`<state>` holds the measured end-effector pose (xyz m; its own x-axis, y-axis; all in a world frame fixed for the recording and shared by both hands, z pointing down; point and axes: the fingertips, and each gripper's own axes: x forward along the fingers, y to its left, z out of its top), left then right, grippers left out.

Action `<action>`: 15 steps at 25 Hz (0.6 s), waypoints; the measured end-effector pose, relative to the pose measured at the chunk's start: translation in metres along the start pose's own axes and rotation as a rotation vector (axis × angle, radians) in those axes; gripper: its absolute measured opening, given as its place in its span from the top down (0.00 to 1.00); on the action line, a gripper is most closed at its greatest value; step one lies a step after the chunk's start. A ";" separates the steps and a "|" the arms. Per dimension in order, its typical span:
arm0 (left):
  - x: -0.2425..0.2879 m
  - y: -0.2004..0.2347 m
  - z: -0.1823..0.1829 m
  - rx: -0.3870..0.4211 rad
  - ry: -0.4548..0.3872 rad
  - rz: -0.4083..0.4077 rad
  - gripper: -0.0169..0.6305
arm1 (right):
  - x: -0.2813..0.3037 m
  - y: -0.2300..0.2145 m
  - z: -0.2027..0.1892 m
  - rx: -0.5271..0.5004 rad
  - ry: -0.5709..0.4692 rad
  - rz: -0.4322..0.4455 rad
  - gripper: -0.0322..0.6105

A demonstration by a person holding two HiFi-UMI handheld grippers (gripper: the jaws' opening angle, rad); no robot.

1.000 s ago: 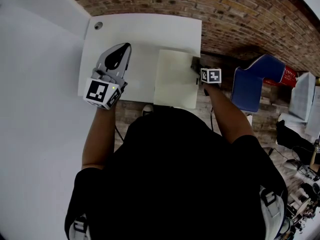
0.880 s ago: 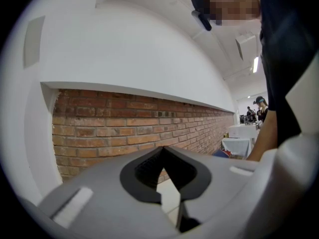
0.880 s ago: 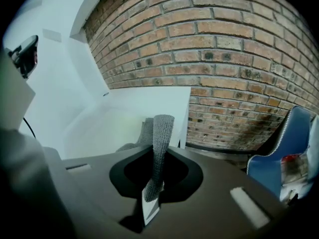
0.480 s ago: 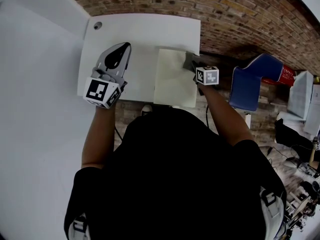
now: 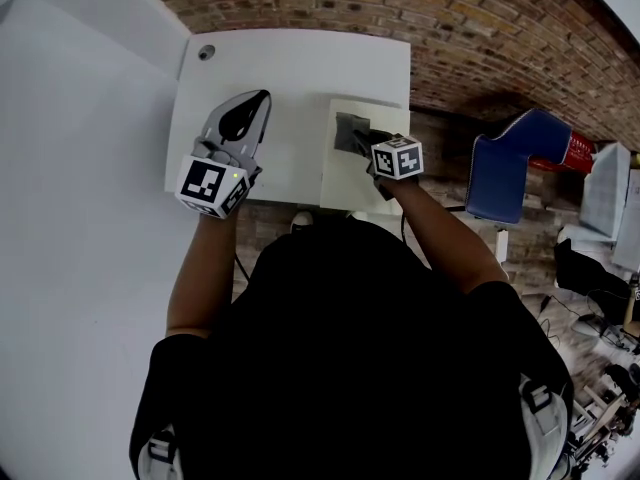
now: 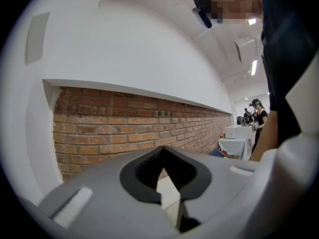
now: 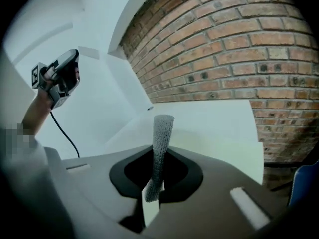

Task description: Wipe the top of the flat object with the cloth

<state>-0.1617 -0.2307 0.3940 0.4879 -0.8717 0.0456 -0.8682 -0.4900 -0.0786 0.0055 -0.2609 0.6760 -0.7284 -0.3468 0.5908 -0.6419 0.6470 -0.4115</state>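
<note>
My right claw (image 7: 151,195) is clenching the grey cloth (image 7: 162,143), which is trailing ahead of the jaws onto the pale flat object (image 5: 345,183) lying directly beneath it on the white table (image 5: 290,68). I judge the wiping is barely under way, so next I should be dragging the cloth flat across the bare top behind the claw. My left claw (image 5: 250,103), well off to the left, is resting closed and empty; no container is showing.
</note>
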 end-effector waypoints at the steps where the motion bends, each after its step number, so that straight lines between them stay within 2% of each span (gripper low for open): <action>1: -0.002 0.001 -0.002 -0.001 0.005 -0.001 0.97 | 0.005 0.008 -0.006 0.002 0.014 0.020 0.94; 7: -0.016 0.008 -0.011 -0.009 0.036 -0.006 0.97 | 0.027 0.034 -0.040 0.048 0.095 0.070 0.94; 15: -0.029 0.015 -0.012 0.003 0.038 -0.023 0.97 | 0.048 0.041 -0.064 0.063 0.156 0.056 0.94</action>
<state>-0.1904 -0.2126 0.4034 0.5038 -0.8596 0.0853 -0.8565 -0.5100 -0.0800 -0.0404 -0.2082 0.7319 -0.7205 -0.1983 0.6645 -0.6185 0.6170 -0.4865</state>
